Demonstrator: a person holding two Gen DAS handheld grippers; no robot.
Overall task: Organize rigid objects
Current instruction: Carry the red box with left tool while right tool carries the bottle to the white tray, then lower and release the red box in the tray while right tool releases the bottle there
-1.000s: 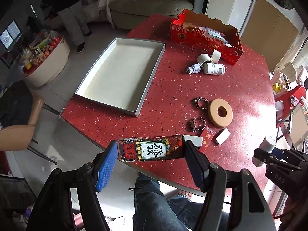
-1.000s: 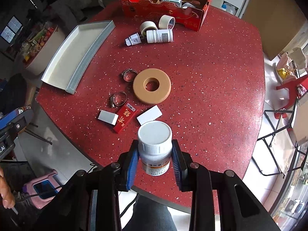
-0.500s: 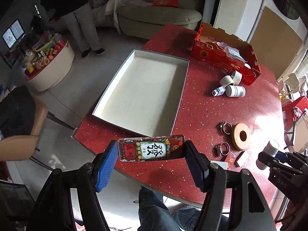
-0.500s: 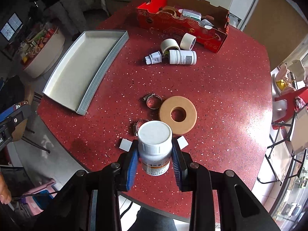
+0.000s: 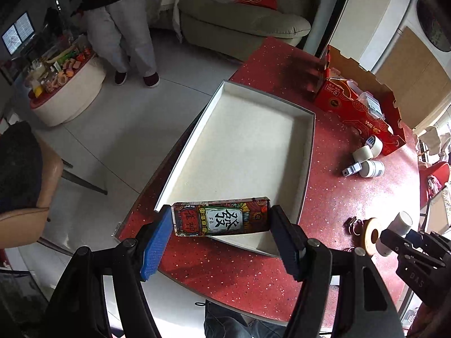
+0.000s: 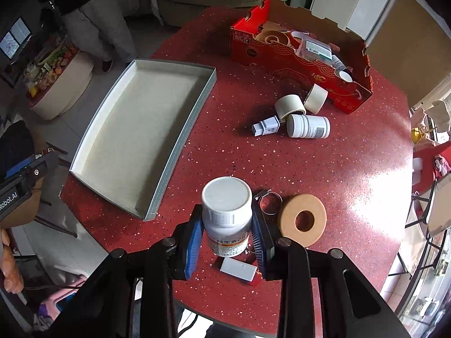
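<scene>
Carrying left: left gripper point(image 5: 221, 235) clamps patterned box point(image 5: 221, 219) endwise; could pivot, missing white tray point(image 5: 308, 152).
Carrying right: right gripper point(image 6: 227, 235) squeezes white bottle point(image 6: 227, 214); smooth sides may slip.

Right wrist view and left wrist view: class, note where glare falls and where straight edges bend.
Right wrist view: bright glare washes the red table at right; the grey tray has a bowed long wall. Left wrist view: no strong glare on the tabletop; the tray's edges curve, dark vignette fills the corners.
</scene>
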